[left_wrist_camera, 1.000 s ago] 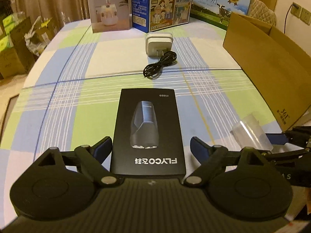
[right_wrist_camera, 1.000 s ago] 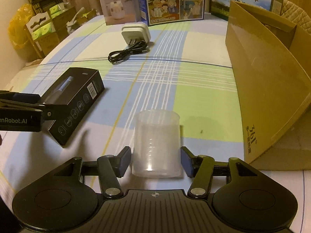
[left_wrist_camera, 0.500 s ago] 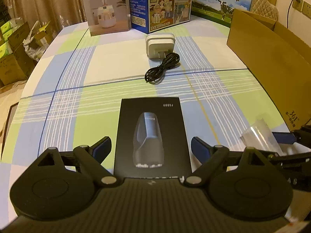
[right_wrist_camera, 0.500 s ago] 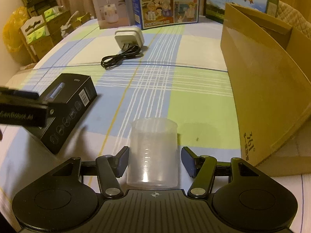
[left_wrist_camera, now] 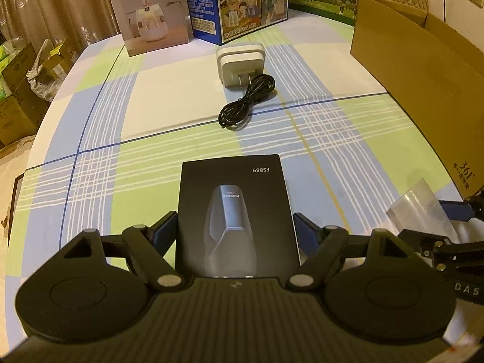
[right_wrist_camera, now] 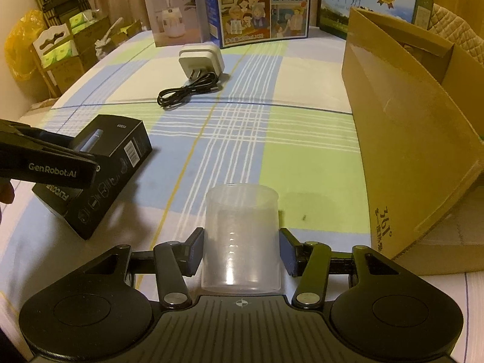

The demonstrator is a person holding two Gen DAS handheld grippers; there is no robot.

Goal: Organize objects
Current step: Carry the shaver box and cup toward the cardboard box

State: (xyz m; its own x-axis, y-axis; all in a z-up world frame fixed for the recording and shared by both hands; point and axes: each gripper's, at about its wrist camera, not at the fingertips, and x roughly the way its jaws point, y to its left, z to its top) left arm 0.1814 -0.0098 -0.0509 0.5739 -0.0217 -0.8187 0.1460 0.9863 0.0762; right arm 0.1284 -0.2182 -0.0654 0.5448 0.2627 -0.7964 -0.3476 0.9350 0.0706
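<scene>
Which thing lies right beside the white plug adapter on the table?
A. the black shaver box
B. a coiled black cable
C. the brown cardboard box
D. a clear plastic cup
B: the coiled black cable lies by the prongs of the white adapter, while the cup and the black box are much nearer the cameras.
</scene>
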